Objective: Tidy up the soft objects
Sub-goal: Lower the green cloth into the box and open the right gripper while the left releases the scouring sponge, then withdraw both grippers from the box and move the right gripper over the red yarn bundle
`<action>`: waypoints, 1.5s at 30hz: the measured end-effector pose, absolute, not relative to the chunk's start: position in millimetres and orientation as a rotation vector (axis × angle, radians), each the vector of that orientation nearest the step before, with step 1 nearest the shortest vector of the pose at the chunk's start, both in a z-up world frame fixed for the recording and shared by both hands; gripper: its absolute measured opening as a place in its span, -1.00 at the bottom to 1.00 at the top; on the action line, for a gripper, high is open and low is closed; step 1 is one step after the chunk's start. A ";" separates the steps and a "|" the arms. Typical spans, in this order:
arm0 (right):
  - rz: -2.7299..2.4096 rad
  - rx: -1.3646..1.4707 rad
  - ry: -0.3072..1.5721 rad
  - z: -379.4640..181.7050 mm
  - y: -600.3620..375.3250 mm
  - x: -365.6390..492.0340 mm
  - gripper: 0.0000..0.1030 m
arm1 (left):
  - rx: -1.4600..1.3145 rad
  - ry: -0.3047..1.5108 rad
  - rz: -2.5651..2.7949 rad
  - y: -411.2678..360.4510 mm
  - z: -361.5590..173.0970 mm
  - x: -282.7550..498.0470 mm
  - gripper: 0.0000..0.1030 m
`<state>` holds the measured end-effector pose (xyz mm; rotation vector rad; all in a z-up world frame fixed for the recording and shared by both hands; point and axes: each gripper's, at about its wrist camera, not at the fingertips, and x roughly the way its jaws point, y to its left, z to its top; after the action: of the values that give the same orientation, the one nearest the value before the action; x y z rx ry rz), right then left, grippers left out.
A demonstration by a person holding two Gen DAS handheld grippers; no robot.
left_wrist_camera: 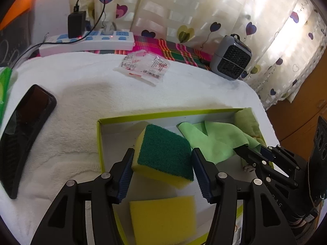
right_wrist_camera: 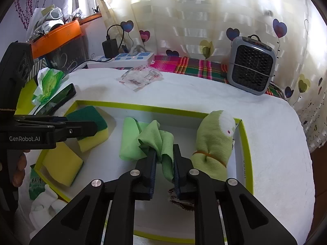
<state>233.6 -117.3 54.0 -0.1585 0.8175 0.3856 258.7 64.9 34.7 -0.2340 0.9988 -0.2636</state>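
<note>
Left tongs (left_wrist_camera: 162, 163) angled down astride sponge (left_wrist_camera: 165, 152), right tongs (right_wrist_camera: 165, 163) pinching cloth (right_wrist_camera: 155, 140)

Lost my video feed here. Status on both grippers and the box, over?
Left gripper open around the scrub sponge. Right gripper pinching the green cloth. Both inside the box, beside a second sponge and a rolled sock. Nothing blocking.

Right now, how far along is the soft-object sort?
Done: plain yellow sponge and tied green sock bundle lie in the box. In hand: left gripper straddles the green-topped sponge, pads barely touching; right gripper pinches the green cloth, both already inside. Left: release both; green tissue pack sits outside.
</note>
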 end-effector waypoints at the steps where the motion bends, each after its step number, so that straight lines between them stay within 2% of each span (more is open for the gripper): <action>1: 0.385 -0.161 0.817 54.2 -117.1 232.9 -0.61 | -0.235 0.999 -0.261 65.4 34.8 258.5 0.10; 2: 0.384 -0.165 0.815 54.3 -116.7 232.3 -0.57 | -0.239 0.998 -0.260 66.2 35.1 258.2 0.11; 4: 0.385 -0.169 0.810 55.1 -116.3 230.7 -0.23 | -0.244 0.997 -0.257 68.1 35.5 257.5 0.14; 6: 0.384 -0.171 0.801 56.4 -115.8 228.8 -0.06 | -0.244 0.995 -0.256 69.7 36.0 256.2 0.17; 7: 0.384 -0.172 0.798 57.0 -115.6 228.3 -0.05 | -0.247 0.994 -0.258 70.1 36.4 255.6 0.18; 15: 0.378 -0.173 0.786 61.1 -115.4 223.1 -0.01 | -0.257 0.973 -0.249 72.1 43.2 249.5 0.25; 45: 0.313 -0.037 0.718 82.1 -170.7 157.2 0.00 | -0.274 0.895 -0.139 113.8 61.5 153.6 0.26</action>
<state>157.2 -170.7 82.1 -0.0367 0.7185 0.3131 153.6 113.8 61.5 -0.2740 0.8948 -0.1394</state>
